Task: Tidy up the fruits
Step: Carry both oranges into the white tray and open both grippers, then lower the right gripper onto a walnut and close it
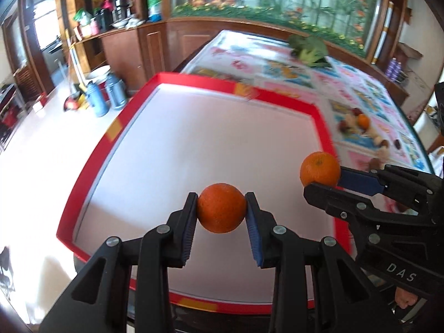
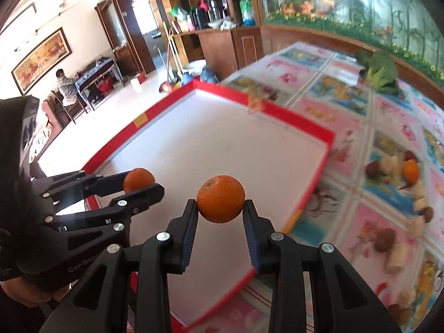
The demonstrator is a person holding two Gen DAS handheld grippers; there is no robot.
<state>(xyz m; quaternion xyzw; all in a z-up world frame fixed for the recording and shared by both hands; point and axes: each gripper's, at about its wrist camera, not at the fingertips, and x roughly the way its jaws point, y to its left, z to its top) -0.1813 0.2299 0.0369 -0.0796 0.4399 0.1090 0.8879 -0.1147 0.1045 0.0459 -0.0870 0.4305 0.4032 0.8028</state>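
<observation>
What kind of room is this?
Probably a home dining or living area: a table under a colourful patterned cover, wooden cabinets holding bottles and flasks, and a framed painting on the wall.

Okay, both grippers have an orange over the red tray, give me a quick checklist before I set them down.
1. Left gripper shut on its orange: ok, pads on both sides.
2. Right gripper shut on its orange: ok.
3. Tray floor under both oranges bare: ok, nothing lies in it.
4. Grippers apart from each other: ok, a gap shows in both views.
5. Height of the oranges above the tray floor: cannot tell.
6. Fruit left on the table: not ok, another orange and other pieces remain beside the tray.
</observation>
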